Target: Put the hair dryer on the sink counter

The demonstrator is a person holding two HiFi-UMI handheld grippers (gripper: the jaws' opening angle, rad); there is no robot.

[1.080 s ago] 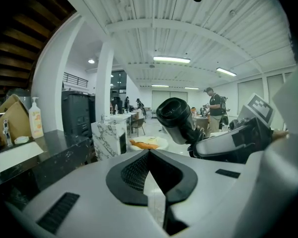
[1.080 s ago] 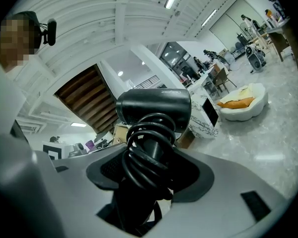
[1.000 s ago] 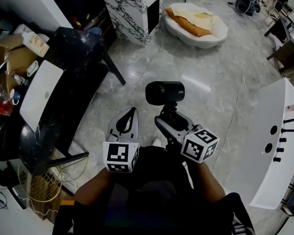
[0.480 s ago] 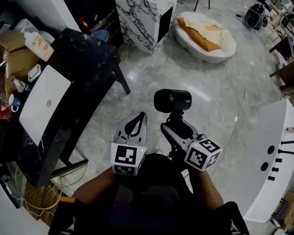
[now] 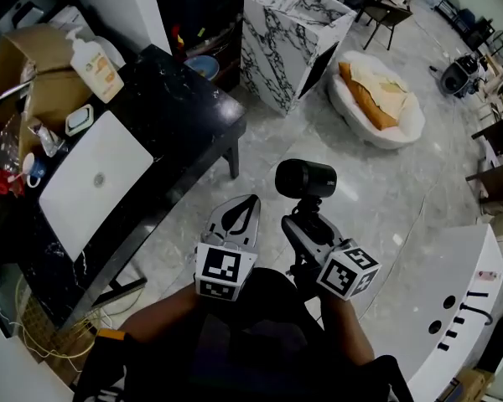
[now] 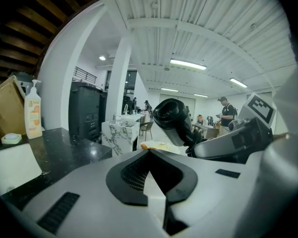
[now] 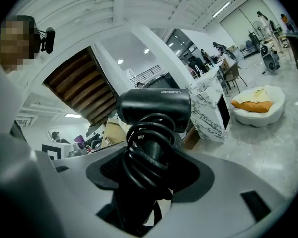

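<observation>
While the right claw (image 5: 304,218) clamps the hair dryer (image 5: 306,178), left claw (image 5: 245,203) closed empty, a black table (image 5: 172,107) stands nearby.

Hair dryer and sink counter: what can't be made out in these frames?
- Hair dryer handle: in the right gripper view it is wrapped in its own cord and sunk between the jaws, so where the pads meet it is hidden.
- Sink counter: in the head view it runs off the lower right edge, so its full extent is cut off.
- Pump bottle label: in the head view it is too small to read.
</observation>
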